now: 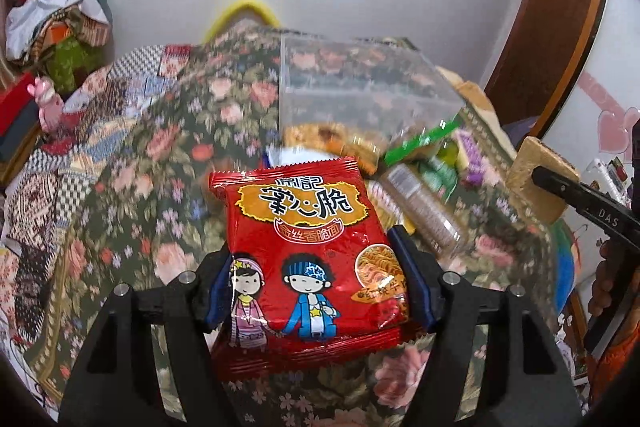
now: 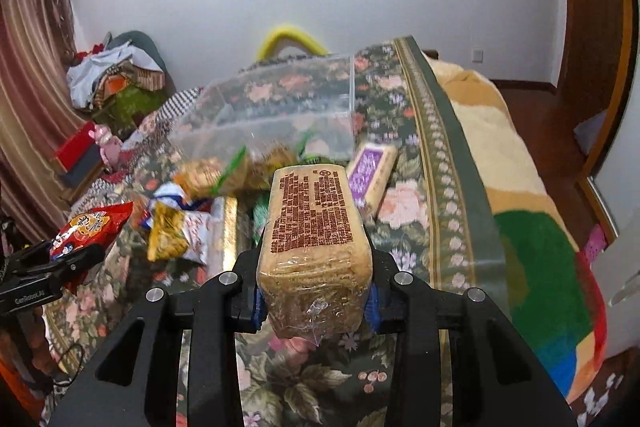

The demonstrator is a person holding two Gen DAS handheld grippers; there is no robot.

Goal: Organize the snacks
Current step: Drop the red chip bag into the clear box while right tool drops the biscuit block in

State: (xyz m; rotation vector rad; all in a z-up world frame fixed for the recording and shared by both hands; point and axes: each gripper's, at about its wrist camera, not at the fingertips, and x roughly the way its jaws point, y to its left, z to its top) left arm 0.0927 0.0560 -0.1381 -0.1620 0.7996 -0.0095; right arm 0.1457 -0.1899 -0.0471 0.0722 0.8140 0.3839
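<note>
Floral bedspread (image 2: 404,199) under snack packets (image 2: 188,227)

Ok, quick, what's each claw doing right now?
Left claw: closed on the red noodle snack packet.
Right claw: closed on the tan cracker pack.

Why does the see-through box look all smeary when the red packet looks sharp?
In the left wrist view the red packet sits sharp in the left gripper, while the clear box and floral blanket streak with motion blur. In the right wrist view the wrapped block is crisp; the box is smeared there too.
</note>
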